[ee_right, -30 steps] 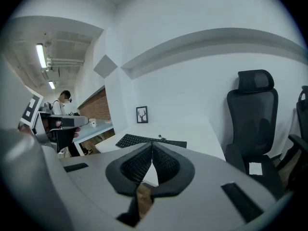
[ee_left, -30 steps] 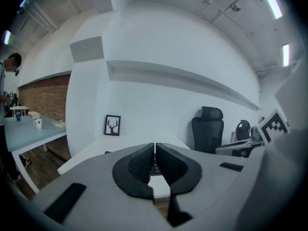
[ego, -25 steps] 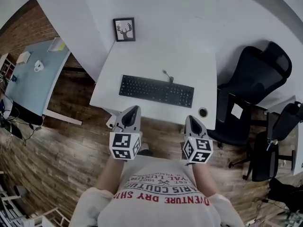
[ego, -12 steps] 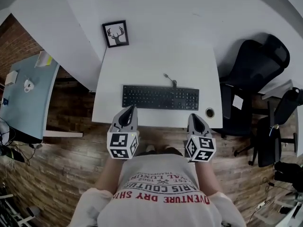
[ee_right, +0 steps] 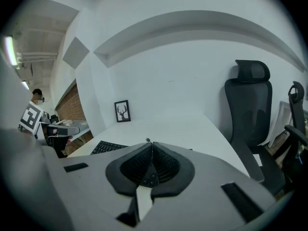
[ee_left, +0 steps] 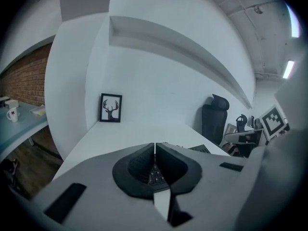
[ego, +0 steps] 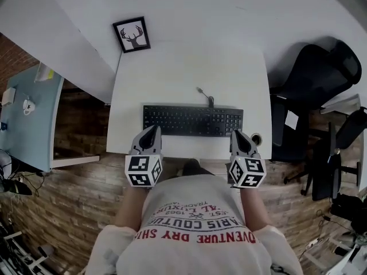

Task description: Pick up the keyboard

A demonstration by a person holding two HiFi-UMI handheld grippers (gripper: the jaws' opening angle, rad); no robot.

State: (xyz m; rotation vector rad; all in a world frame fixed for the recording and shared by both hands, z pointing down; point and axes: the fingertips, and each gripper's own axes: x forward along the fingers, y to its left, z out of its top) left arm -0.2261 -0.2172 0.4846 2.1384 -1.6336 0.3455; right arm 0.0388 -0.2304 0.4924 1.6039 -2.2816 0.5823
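Both clenched tight and empty: left tongs (ego: 152,132) and right tongs (ego: 237,135) hang by the near corners of the keyboard (ego: 192,121) on the white surface (ego: 189,67)

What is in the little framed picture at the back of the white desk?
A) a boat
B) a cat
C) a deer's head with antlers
C: the framed picture at the back of the desk shows a dark deer's head with antlers.
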